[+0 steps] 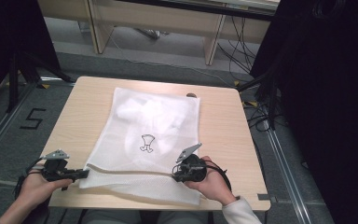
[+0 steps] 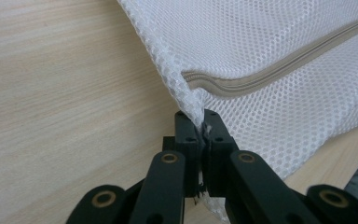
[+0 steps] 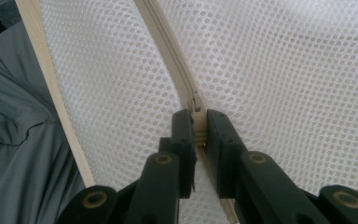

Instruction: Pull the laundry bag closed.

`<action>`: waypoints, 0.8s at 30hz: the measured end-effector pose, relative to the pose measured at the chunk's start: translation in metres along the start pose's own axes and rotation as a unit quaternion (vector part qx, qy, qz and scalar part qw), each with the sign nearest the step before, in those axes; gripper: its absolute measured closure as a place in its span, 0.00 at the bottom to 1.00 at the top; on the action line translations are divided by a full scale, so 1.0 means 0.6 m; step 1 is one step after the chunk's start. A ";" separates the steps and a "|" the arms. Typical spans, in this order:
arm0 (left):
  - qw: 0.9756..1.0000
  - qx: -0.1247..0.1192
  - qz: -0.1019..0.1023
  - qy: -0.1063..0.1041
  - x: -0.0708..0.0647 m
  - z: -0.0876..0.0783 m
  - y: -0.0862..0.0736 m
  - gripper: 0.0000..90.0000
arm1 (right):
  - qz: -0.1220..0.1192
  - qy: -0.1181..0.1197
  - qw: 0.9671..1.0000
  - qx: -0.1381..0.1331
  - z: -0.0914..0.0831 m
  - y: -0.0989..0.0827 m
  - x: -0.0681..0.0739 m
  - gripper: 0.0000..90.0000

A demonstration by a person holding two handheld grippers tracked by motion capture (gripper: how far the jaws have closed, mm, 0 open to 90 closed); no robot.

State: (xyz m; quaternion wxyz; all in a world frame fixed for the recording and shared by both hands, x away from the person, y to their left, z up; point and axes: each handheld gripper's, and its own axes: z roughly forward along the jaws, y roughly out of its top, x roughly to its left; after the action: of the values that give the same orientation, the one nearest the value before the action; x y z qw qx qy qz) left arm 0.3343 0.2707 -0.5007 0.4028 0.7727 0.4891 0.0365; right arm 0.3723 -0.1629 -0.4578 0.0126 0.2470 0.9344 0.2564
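Surroundings: wooden table (image 1: 223, 121) with pale grain, rounded corners; grey floor around it, a black "5" (image 1: 31, 119) marked on the floor at left; black tripod legs (image 1: 18, 74) at far left; dark curtain (image 1: 326, 93) at right; loose cables (image 1: 235, 46) trailing behind the table under a wooden desk (image 1: 158, 18).
Obstructions: nothing lies on the table between the two grippers except the bag itself; a small dark spot (image 1: 192, 95) sits at the table's far side, just past the bag's top edge.
Bag position: white mesh laundry bag (image 1: 149, 135) lies flat mid-table, its near edge reaching the table's front edge.
Bag material: open honeycomb mesh, soft, slightly rumpled; paler bunched cloth shows through its upper half, and a small black outline print (image 1: 147, 143) at centre.
Zipper: beige zipper (image 1: 130, 171) runs across the near part of the bag from left corner to right, tape ridged and slightly raised.
Left gripper: left gripper (image 2: 199, 122) pinches the mesh at the bag's left corner, just by the zipper's end; jaws clamped together on the fabric, lying low and pointing across the table.
Right gripper: right gripper (image 3: 198, 114) has its jaws closed on the zipper slider, the beige tape passing between them.
Hands: left hand (image 1: 37, 185) at the table's front-left corner; right hand (image 1: 212, 182) cupped under its gripper, white sleeve (image 1: 240, 212) at the wrist.
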 end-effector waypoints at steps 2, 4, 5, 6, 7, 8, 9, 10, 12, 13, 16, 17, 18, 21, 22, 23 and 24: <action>1.000 0.000 0.000 0.001 0.000 0.000 0.000 0.96 | 0.003 -0.002 1.000 -0.001 -0.001 -0.001 0.000 0.92; 1.000 0.000 0.000 0.000 0.000 0.000 0.000 0.96 | 0.000 -0.003 1.000 -0.001 -0.002 -0.002 -0.001 0.92; 1.000 0.000 0.000 0.002 0.000 0.000 0.000 0.96 | 0.002 0.001 1.000 -0.004 -0.002 -0.004 -0.003 0.92; 1.000 -0.001 0.000 0.000 0.000 -0.001 0.000 0.96 | 0.006 -0.006 1.000 0.000 -0.005 -0.005 -0.002 0.92; 1.000 0.000 0.000 0.002 0.000 0.000 0.000 0.96 | 0.005 -0.004 1.000 -0.004 -0.005 -0.006 -0.003 0.92; 1.000 -0.001 0.000 0.000 0.000 0.000 0.000 0.96 | 0.012 -0.004 1.000 0.000 -0.007 -0.008 -0.003 0.92; 1.000 0.000 0.000 0.001 0.000 -0.001 0.000 0.96 | 0.008 -0.005 1.000 -0.004 -0.007 -0.009 -0.004 0.92; 1.000 -0.001 0.000 0.001 0.000 -0.001 0.000 0.96 | 0.007 -0.004 1.000 -0.003 -0.008 -0.009 -0.005 0.92; 1.000 -0.001 -0.001 0.000 0.000 -0.001 0.000 0.96 | 0.009 -0.002 1.000 -0.003 -0.009 -0.011 -0.006 0.92; 1.000 0.000 0.000 0.001 0.000 -0.001 0.000 0.96 | 0.008 -0.004 1.000 -0.004 -0.010 -0.012 -0.007 0.92; 1.000 -0.001 -0.001 0.000 0.000 -0.001 0.000 0.96 | 0.008 -0.004 1.000 -0.004 -0.010 -0.012 -0.007 0.92; 1.000 -0.001 -0.001 0.000 0.000 -0.001 0.000 0.96 | 0.011 -0.001 1.000 -0.002 -0.011 -0.013 -0.007 0.92; 1.000 -0.001 0.000 0.000 0.000 -0.001 0.000 0.96 | 0.010 -0.001 1.000 -0.006 -0.010 -0.013 -0.007 0.92; 1.000 -0.003 -0.002 0.001 0.001 -0.001 0.000 0.96 | 0.011 -0.006 1.000 -0.004 -0.015 -0.015 -0.009 0.92; 1.000 -0.001 0.001 0.001 0.001 -0.002 0.000 0.96 | 0.016 -0.005 1.000 -0.004 -0.017 -0.017 -0.010 0.92; 1.000 -0.002 -0.002 0.000 0.001 -0.001 0.000 0.96 | 0.015 -0.006 1.000 -0.004 -0.018 -0.019 -0.012 0.91; 1.000 -0.002 -0.001 0.001 0.000 -0.001 0.000 0.96 | 0.017 -0.006 1.000 -0.008 -0.018 -0.021 -0.013 0.92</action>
State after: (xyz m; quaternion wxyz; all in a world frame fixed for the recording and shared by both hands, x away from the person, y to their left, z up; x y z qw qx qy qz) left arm 0.3342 0.2712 -0.5003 0.4034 0.7717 0.4901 0.0381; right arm 0.3717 -0.1811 -0.4551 0.0161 0.2644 0.9280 0.2620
